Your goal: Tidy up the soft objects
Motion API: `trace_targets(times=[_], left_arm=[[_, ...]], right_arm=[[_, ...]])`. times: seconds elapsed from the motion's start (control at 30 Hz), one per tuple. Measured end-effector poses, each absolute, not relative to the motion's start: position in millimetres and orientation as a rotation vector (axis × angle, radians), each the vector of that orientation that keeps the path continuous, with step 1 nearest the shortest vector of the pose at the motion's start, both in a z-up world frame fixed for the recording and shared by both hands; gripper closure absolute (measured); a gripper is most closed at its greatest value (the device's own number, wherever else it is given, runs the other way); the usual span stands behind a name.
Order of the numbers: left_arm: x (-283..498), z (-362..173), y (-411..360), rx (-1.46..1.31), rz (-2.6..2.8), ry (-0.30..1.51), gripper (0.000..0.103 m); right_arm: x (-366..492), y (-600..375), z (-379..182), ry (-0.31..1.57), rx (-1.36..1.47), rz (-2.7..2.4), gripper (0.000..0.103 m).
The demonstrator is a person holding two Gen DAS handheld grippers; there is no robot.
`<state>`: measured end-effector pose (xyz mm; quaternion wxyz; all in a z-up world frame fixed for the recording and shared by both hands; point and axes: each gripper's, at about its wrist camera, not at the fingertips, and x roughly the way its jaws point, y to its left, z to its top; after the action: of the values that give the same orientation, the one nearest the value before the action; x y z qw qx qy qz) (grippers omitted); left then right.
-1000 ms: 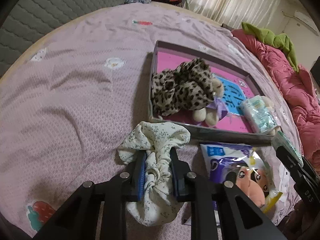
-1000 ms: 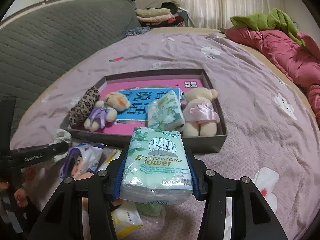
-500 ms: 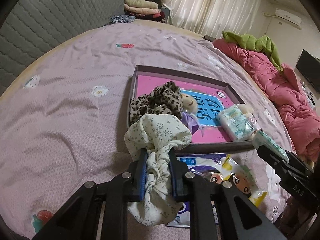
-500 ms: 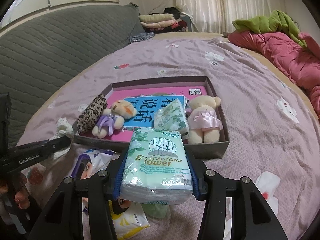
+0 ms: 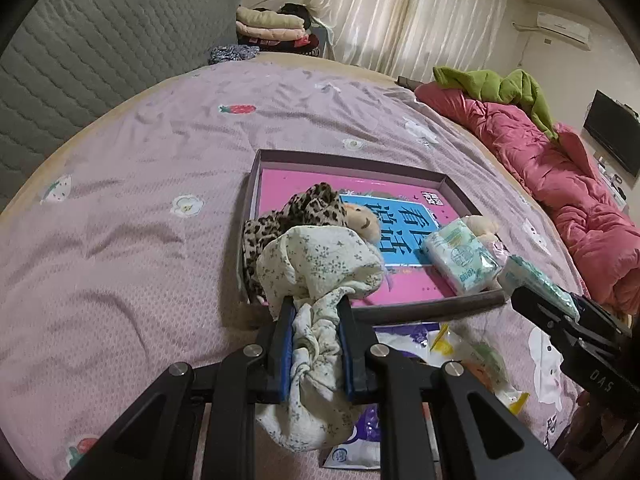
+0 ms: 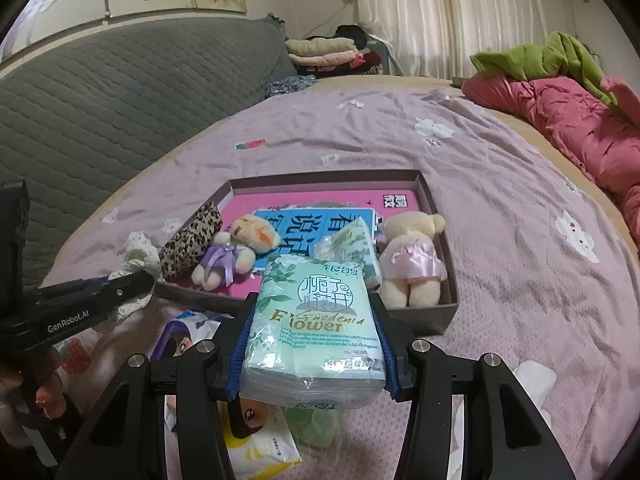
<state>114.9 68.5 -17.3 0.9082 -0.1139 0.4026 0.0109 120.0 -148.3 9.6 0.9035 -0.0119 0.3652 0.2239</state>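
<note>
My left gripper [image 5: 316, 312] is shut on a cream floral cloth [image 5: 320, 264], held up off the bed just short of the near left corner of the shallow box [image 5: 348, 160]. In the right wrist view that cloth [image 6: 138, 258] hangs at the left by the box wall. My right gripper [image 6: 314, 320] is shut on a green tissue pack [image 6: 316, 320], held in front of the box [image 6: 424, 184]. The box holds a leopard-print pouch [image 6: 192, 236], two small teddy bears [image 6: 240, 248] [image 6: 412, 264], another tissue pack [image 6: 352, 248] and a pink book [image 6: 320, 200].
Plastic packets [image 6: 188, 332] lie on the purple bedsheet [image 5: 120, 220] below both grippers. A pink quilt [image 5: 560, 184] with a green garment [image 5: 500, 84] runs along the right side. A grey quilted headboard [image 6: 100, 112] and folded clothes [image 6: 324, 52] stand at the back.
My left gripper has lifted the floral cloth off the bed and carried it toward the box's near left corner. The right gripper keeps its hold on the tissue pack, almost still.
</note>
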Motion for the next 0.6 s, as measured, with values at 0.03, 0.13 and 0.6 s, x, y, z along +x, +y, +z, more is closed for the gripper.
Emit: trace_targets(times=[0.03,0.13,0.6], left_arm=[[116.2,-17.3,68.3,-0.235,0.020,0.829,0.084],[120.6,-17.1,66.3,-0.231,0.013,0.827,0.084],[138.6,-10.2,59.5,-0.213,-0.016,0.788,0.084]], right_arm=[[121.1,-148.2,11.0,0.750,-0.026,0.464,0.050],[125.0,-148.5,15.1,0.734,-0.033,0.459,0.050],[149.5,-162.3,25.7,0.684,-0.015,0.422,0.050]])
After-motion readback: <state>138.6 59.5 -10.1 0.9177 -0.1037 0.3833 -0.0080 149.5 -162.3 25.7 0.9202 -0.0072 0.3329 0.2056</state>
